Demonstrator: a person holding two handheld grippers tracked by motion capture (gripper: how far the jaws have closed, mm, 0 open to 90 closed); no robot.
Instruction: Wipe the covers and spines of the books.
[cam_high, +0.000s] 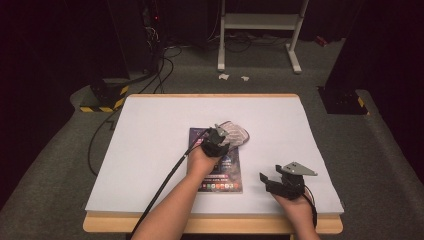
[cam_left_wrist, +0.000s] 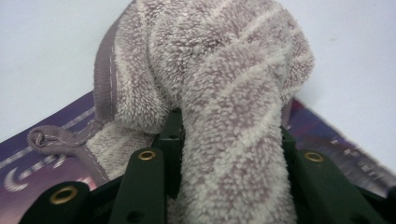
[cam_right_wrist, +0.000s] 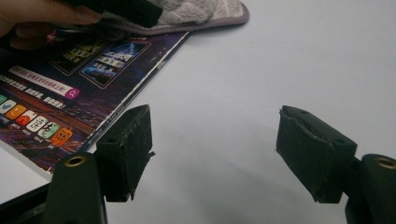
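- The striped towel (cam_high: 234, 133) sits just above the middle of the high view, bunched up, with its lower part on the top end of the booklet (cam_high: 220, 172) and the rest spilling onto the white table cover. In the left gripper view a thick fold of the terry cloth runs down between the two jaws, with a hem loop (cam_left_wrist: 43, 139) hanging off at the left edge.
- The left gripper (cam_high: 216, 141) is clamped on that fold, so the person has the towel pinched and pressed against the booklet.
- Looks like a wipe of the booklet cover. Hard to say how far along it is; the towel is at the top end, and the lower part with the row of coloured icons (cam_right_wrist: 32, 122) lies uncovered, so that bit likely remains to be done.
- The right gripper (cam_high: 272, 184) is parked at the lower right of the high view, jaws wide apart with nothing between them, over bare table beside the booklet's edge. Seems idle for now.
- The table (cam_high: 150, 150) has a white sheet on top and a wooden rim.
- Around it there's grey carpet, black cables at the upper left, a white metal stand (cam_high: 260, 22) at the top and a dark room beyond.
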